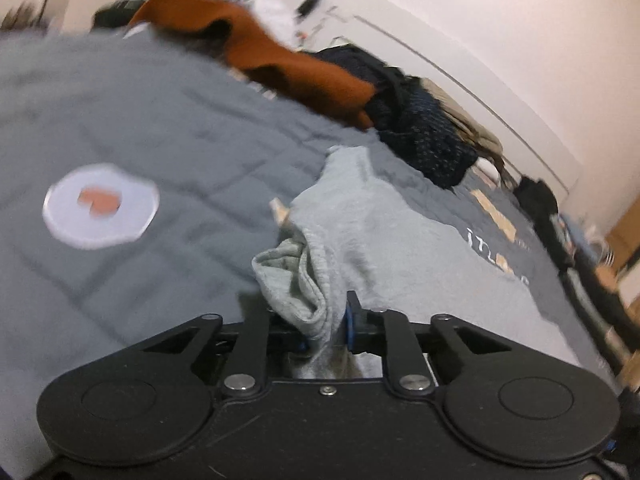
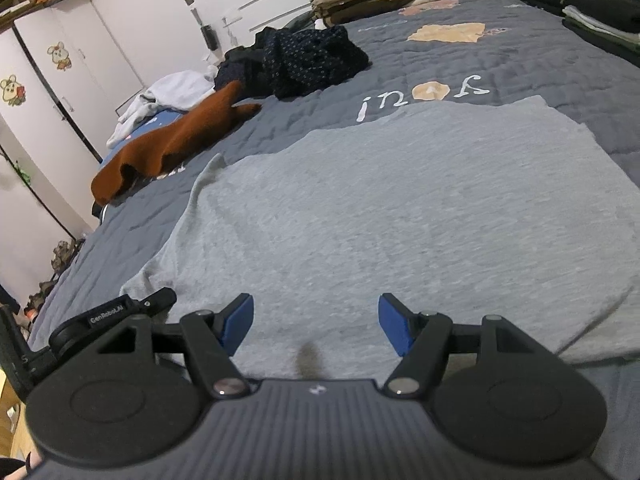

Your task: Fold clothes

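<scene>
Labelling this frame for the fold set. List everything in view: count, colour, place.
grey garment: 1, light grey, spread on the quilt, one bunched edge in the left gripper
quilt: 1, blue-grey with patches and lettering, covers the bed
rust garment: 1, rust orange, far left of the bed
dark clothes heap: 1, navy dotted, beyond the rust garment
white clothes: 1 heap, left bed edge
folded stacks: several, mixed colours, far right
wardrobe: 1, white, stickers
left gripper: black, shut on fabric
right gripper: black, blue pads, open
</scene>
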